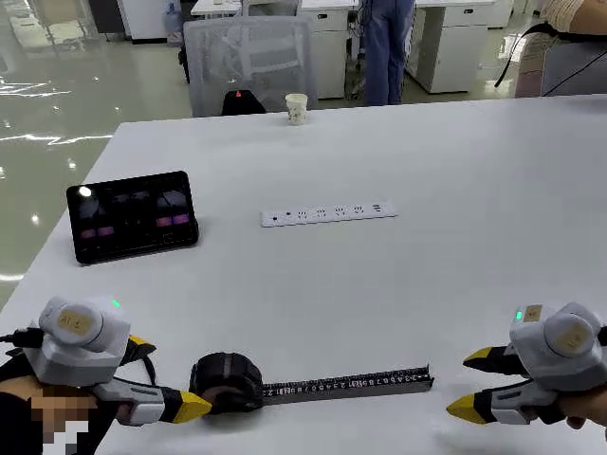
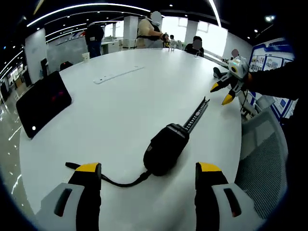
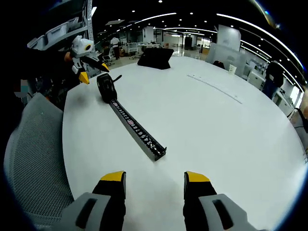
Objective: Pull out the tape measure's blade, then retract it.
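Head view: black tape measure (image 1: 226,381) lies at the counter's (image 1: 427,284) near edge beside the left gripper (image 1: 169,375), its numbered blade (image 1: 351,384) stretched toward the right gripper (image 1: 471,382). Both grippers' fingers (image 1: 193,408) stand apart, empty.

Round black plastic tape measure case (image 1: 226,381), its dark metal blade (image 1: 346,385) printed with white numerals, on the plain white worktop (image 1: 455,265). Pale grey left tongs (image 2: 148,168) and right tongs (image 3: 155,176) are tipped yellow.
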Tool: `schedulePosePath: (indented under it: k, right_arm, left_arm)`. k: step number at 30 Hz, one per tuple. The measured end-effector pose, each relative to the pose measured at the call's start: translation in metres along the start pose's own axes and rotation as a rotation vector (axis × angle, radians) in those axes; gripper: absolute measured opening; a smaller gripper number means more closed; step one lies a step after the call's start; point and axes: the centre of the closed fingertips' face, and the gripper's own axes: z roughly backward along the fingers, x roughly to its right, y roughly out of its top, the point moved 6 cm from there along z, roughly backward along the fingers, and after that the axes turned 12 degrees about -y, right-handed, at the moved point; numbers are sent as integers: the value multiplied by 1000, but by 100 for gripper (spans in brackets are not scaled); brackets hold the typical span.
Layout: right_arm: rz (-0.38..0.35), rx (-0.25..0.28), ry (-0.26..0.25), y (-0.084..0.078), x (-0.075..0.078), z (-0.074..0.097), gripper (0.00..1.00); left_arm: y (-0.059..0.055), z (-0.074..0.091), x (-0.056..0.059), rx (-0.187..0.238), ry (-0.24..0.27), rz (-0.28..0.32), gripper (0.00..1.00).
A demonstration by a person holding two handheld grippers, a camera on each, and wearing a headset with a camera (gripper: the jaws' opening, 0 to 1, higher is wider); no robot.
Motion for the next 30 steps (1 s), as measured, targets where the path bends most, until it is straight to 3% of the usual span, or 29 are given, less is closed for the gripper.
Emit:
schedulePosePath:
  k: [4,7,16,21,30]
  right_arm:
    - [-29,21,-21,-7,-3,10,50]
    - [-44,26,-40,-16,-7,16,54]
    - [-49,34,-74,-32,-11,34,63]
    - [-13,31,-91,-39,-11,45,74]
    - [-80,37,-92,-54,-10,57,91]
  left_arm:
    - [-9,9,4,20,24,12,79]
    - [-18,17,1,28,49,17,82]
    - [-41,31,9,53,73,32,92]
    - [-51,38,14,54,84,34,96]
    - [-65,49,23,71,95,67,98]
